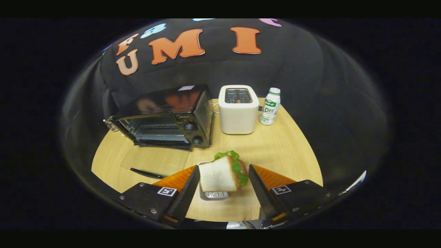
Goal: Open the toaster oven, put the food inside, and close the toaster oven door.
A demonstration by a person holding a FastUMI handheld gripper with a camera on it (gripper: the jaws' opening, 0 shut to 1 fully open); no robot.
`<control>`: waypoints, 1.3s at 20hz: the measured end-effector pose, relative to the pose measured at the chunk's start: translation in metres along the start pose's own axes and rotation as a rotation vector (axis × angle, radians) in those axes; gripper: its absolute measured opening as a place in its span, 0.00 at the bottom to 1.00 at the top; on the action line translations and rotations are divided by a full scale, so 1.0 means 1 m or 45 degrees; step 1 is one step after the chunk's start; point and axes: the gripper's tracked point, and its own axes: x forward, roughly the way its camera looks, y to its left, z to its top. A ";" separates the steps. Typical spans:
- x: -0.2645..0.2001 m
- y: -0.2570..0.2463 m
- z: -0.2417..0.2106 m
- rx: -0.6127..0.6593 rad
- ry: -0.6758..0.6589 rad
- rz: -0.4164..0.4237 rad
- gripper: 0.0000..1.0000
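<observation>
A black toaster oven (165, 117) stands at the back left of the round wooden table (286, 148). Its glass door (155, 160) is folded down flat onto the table, handle toward me, and the rack inside shows. A triangular sandwich (220, 177) of white bread with green lettuce sits between the fingers of my gripper (224, 166). Both fingers press against its sides. A small white dish (214, 195) shows just beneath the sandwich. The oven opening lies ahead and to the left of the fingers.
A white pop-up toaster (238, 113) stands just right of the oven. A small white bottle with a green label (270, 106) stands to the right of that toaster. Bare tabletop lies between my fingers and these appliances.
</observation>
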 end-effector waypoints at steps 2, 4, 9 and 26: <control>0.011 -0.009 -0.005 -0.008 0.039 0.003 0.86; 0.023 -0.014 -0.013 -0.003 0.094 0.021 0.88; 0.054 -0.018 -0.036 -0.013 0.218 0.081 0.88; 0.051 0.018 -0.060 0.318 0.359 0.257 0.29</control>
